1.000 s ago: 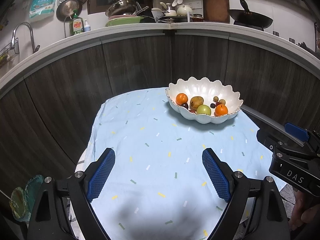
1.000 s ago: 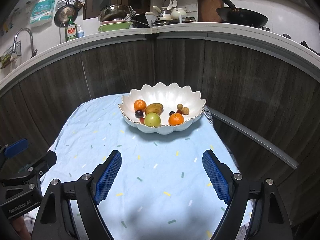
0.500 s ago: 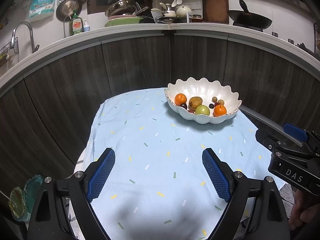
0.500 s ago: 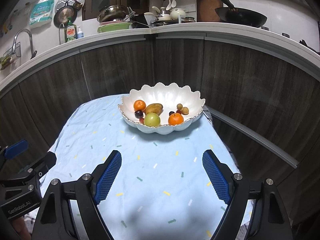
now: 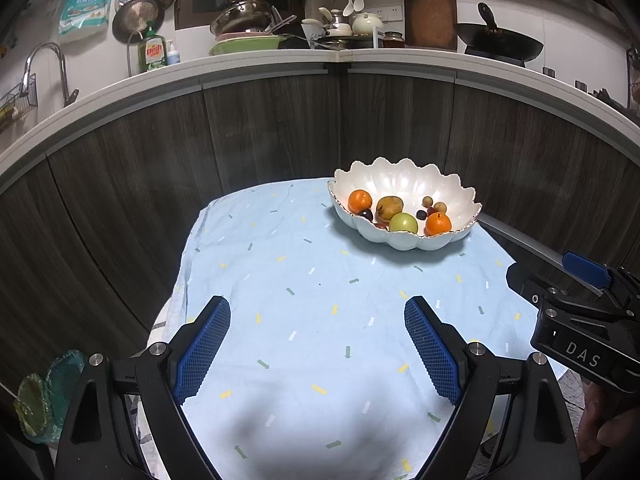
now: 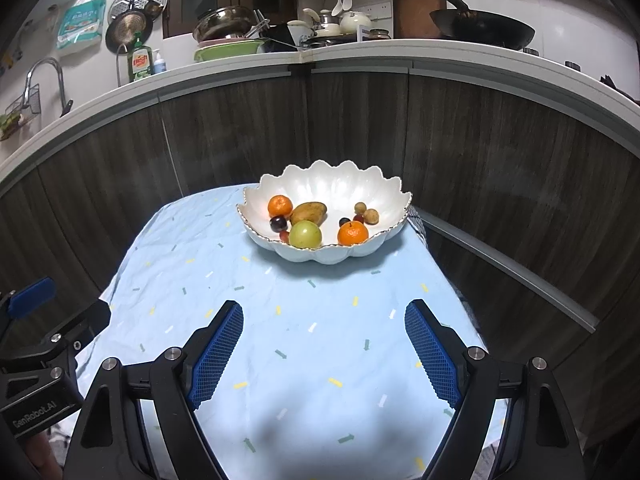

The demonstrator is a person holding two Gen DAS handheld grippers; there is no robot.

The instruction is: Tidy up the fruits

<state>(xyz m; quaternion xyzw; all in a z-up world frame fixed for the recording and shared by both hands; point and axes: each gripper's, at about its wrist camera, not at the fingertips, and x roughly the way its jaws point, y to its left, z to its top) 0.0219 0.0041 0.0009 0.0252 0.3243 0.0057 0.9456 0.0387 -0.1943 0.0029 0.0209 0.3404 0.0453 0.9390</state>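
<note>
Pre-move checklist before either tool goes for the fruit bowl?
1. Left tool open, nothing between pads: ok.
2. Right tool open, nothing between pads: ok.
3. White bowl upright on the blue cloth: ok.
4. Fruit all inside the bowl, none on the cloth: ok. Green apple and orange sit nearest the front rim.
5. Cloth between tools and bowl free of obstacles: ok.
6. Where the fruit should go: cannot tell, no second container on the cloth.
</note>
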